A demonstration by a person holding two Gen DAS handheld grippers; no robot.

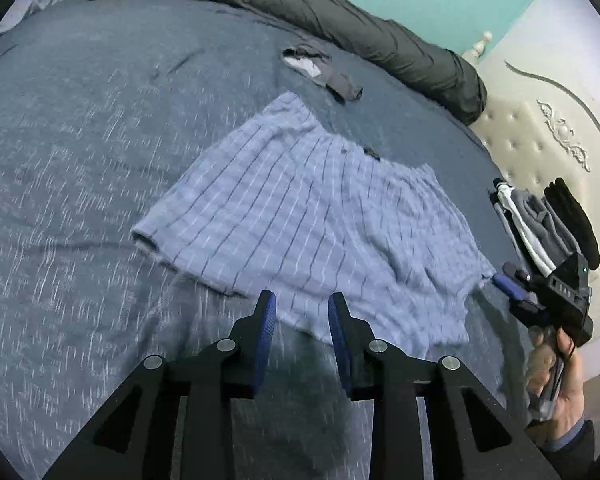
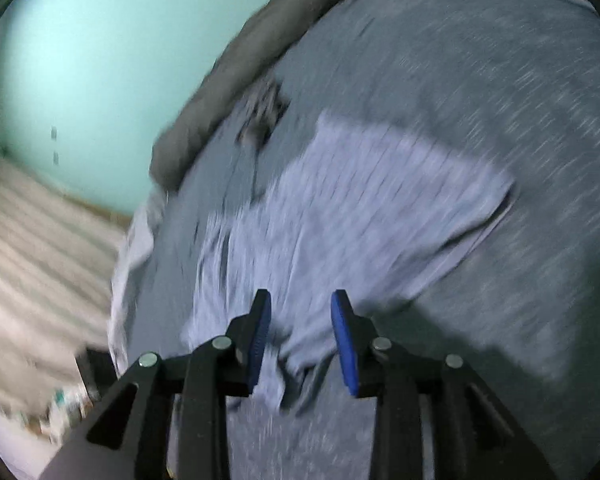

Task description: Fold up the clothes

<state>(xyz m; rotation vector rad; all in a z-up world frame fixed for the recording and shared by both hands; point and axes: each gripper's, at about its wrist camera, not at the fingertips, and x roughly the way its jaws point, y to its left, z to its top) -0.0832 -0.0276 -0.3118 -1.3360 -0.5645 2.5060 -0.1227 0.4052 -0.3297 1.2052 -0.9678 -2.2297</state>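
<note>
**Both grippers spread, striped shorts flat on the bed.**

The light-blue cotton shorts with dark pinstripes [image 1: 300, 216] lie spread on the grey-blue heathered bedspread [image 1: 80, 160], hem edge nearest the left wrist camera. The left gripper [image 1: 302, 308], black with blue ribbed pads, hovers at that near hem with its fingers set apart and nothing between them. The right gripper [image 2: 301, 306] also stands parted and holds no cloth, positioned over a rumpled corner of the same shorts [image 2: 340, 208]; this view is motion-blurred. In the left wrist view the right gripper [image 1: 504, 282] sits just beside the shorts' right corner; contact cannot be determined. A small crumpled grey-and-white garment [image 1: 320, 74] lies beyond the shorts. A rolled dark-grey duvet [image 1: 300, 4] runs along the far edge of the bed. A stack of folded dark and white clothes [image 1: 548, 220] sits near the cream tufted headboard [image 1: 540, 132].
</note>
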